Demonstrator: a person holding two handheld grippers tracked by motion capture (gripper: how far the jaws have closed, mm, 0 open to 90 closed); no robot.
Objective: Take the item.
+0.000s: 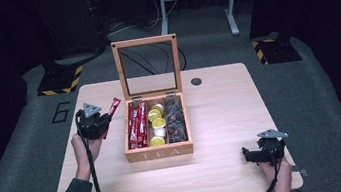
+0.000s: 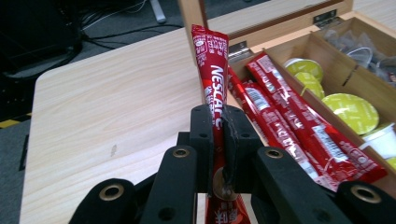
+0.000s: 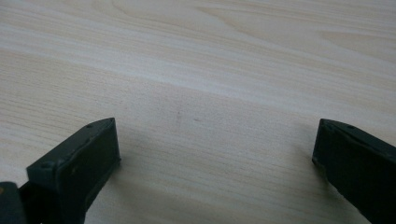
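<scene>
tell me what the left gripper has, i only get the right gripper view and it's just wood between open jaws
Observer: The left gripper is shut on a red Nescafe stick sachet, which points up past the jaws.
Operator: where is it relative to the box
Observer: In the high view it is held just left of the open wooden tea box, above the table.
Operator: what's in the box
Observer: Three compartments: more red sachets on the left, yellow-lidded pods in the middle, dark packets on the right.
</scene>
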